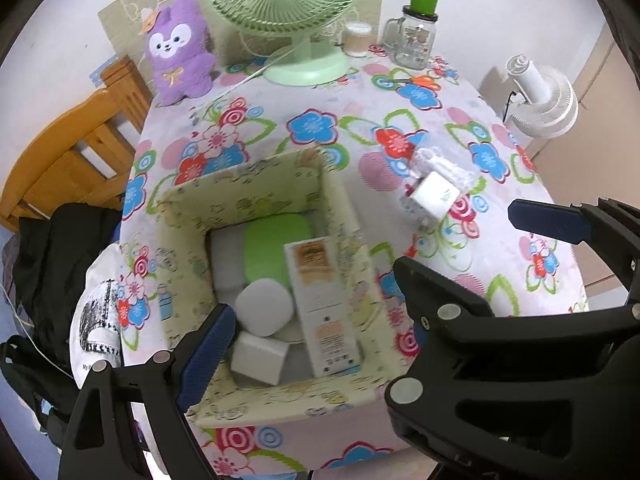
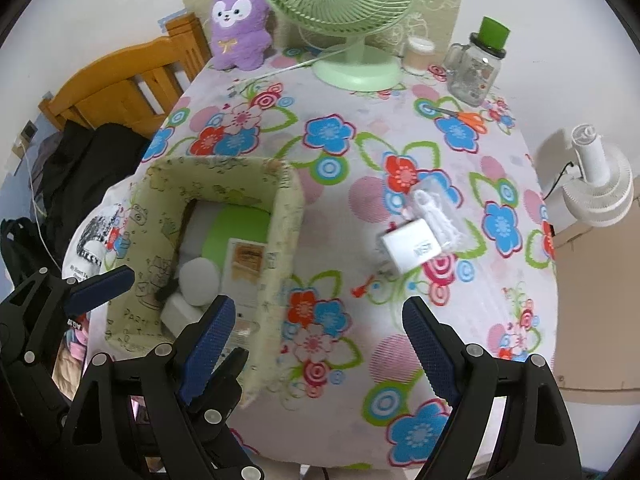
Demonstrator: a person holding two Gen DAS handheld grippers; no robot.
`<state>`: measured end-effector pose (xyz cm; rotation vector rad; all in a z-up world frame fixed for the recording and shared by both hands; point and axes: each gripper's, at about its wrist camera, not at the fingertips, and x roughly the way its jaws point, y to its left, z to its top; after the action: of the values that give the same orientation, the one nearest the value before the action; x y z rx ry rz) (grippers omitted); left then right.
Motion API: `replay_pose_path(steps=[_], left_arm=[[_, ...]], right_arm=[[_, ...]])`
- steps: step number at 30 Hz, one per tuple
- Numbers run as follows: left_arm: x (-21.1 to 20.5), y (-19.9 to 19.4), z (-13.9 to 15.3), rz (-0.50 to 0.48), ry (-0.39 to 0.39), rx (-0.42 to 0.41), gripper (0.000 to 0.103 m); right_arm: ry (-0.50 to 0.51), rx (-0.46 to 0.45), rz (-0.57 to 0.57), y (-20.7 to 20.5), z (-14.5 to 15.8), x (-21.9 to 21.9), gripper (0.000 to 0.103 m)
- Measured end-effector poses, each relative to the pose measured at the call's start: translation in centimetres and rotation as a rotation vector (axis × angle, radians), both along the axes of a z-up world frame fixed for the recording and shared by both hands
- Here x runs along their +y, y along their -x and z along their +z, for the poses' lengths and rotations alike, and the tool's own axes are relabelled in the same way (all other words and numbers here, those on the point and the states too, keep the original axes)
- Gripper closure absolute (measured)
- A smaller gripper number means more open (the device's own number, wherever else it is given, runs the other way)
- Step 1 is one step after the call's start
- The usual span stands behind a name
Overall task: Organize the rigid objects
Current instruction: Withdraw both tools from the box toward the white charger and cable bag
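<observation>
**White plug cube waits on the flowered counter, both tongs empty**

White and hard-cornered, the small charger cube (image 2: 412, 249) lies on the counter (image 2: 340, 240), resting against a clear packet of white plastic bits (image 2: 440, 216). We judge the cube light, stiff and smooth-sided, so it may slip or skid if pinched at a corner; its two flat opposite faces look the best place to take hold. The packet looks flimsy and crinkly, better taken separately.

We see the right tongs (image 2: 324, 334) with their blue pads spread wide and nothing between them. They hover above the counter, and the cube lies ahead of them, nearer the right pad and well apart from both.

The left tongs (image 1: 312, 308) are also spread wide and empty. They hang over the fabric box (image 1: 192, 216), which stands just beside the cube's patch of counter. Inside it already lie a tall carton (image 1: 324, 304), a green case (image 1: 276, 246), a white round pad (image 1: 264, 306) and a white block (image 1: 260, 358).
</observation>
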<state>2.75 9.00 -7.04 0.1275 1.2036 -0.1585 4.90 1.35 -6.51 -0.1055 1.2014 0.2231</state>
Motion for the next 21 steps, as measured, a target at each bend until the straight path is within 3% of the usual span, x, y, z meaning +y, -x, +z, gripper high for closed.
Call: replay_pose_path(steps=[21], left_arm=[[-8.3, -1.3, 0.4, -0.069, -0.002, -0.012, 0.011]], right_arm=[[-0.019, -0.016, -0.059, -0.8, 0.5, -8.8, 0.015]])
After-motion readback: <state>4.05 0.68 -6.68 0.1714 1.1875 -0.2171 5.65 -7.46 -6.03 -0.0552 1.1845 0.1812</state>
